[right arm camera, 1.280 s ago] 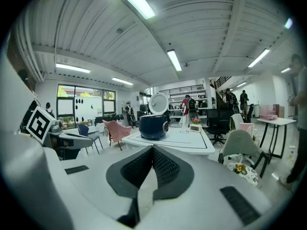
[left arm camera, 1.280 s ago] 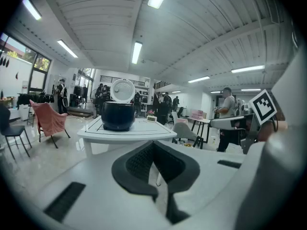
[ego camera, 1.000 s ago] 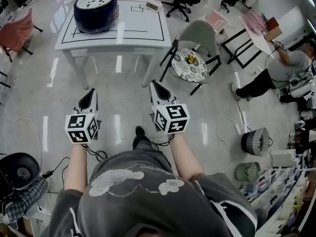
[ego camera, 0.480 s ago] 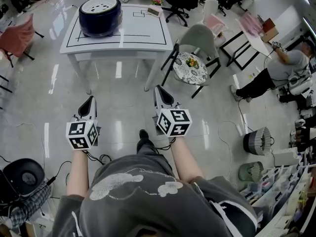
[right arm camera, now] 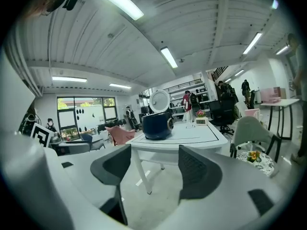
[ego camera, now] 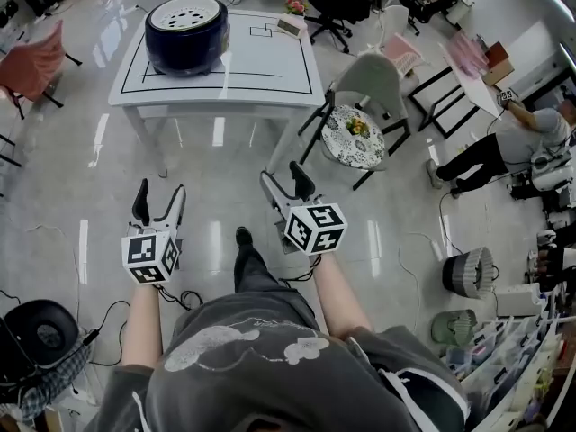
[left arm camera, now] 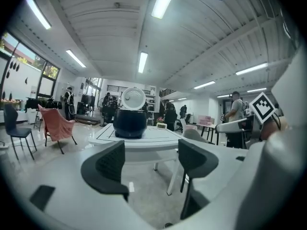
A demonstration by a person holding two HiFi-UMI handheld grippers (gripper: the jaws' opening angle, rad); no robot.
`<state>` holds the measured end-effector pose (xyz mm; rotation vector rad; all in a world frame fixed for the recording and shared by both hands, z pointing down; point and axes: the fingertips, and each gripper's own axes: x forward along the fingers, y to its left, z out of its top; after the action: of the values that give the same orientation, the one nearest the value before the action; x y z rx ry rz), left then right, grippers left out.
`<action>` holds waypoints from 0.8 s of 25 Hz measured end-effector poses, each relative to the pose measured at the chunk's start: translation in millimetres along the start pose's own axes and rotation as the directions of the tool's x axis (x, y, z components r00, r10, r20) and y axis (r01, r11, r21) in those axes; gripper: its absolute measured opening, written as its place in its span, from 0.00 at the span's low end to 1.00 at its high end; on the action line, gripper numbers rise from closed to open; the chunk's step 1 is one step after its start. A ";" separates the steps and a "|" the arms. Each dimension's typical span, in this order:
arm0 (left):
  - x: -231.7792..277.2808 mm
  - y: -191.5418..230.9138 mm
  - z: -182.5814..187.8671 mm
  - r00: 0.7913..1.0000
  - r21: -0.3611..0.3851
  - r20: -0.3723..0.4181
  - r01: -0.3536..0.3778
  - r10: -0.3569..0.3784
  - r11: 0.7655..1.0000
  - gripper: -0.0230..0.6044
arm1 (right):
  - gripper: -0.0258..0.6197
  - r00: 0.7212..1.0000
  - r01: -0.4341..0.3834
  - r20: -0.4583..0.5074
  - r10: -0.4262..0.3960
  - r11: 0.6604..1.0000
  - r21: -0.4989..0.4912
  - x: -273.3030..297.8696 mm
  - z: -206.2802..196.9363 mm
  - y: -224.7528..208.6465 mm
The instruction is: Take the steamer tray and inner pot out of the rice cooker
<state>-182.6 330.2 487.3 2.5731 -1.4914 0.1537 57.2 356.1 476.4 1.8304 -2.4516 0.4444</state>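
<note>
Presently, the left gripper and right gripper hung over the floor, their fingers just released and spread wide, nothing between them. The rice cooker, lid raised, stood on the desk, well apart from both.

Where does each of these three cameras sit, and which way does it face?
Head view: on the person's head, facing steeply down at floor and white table; shows forearms, torso, left gripper, right gripper.
Left gripper view: on the left gripper, facing along its empty jaws, which have just been opening, toward the rice cooker.
Right gripper view: likewise on the right gripper; empty jaws also just opening.
Shared: all three see the rice cooker on the table.
</note>
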 end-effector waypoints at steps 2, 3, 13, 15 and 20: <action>11.7 -4.2 0.6 1.000 -0.011 -0.008 0.011 -0.011 1.000 0.62 | 0.52 1.000 0.003 -0.015 -0.003 1.000 0.018 13.9 0.9 -17.2; 21.0 -5.4 0.2 1.000 -0.015 -0.019 0.016 -0.016 1.000 0.64 | 0.53 1.000 0.006 -0.023 -0.005 1.000 0.025 22.3 3.2 -27.4; 173.9 25.2 43.7 0.995 -0.022 -0.061 -0.081 0.079 0.997 0.66 | 0.53 0.998 -0.020 -0.064 0.024 0.998 0.062 154.2 62.6 -148.9; 198.3 25.0 49.9 0.993 -0.024 -0.066 -0.097 0.095 0.995 0.66 | 0.53 0.997 -0.039 -0.063 0.044 0.996 0.082 176.6 71.6 -168.0; 248.4 23.0 65.8 0.992 -0.010 -0.069 -0.105 0.104 0.994 0.66 | 0.53 0.990 -0.118 -0.060 0.124 0.988 0.100 227.7 88.0 -189.3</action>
<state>-78.7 94.8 467.1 2.4537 -1.5967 0.2416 179.8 72.6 477.3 1.6759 -2.5474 0.6306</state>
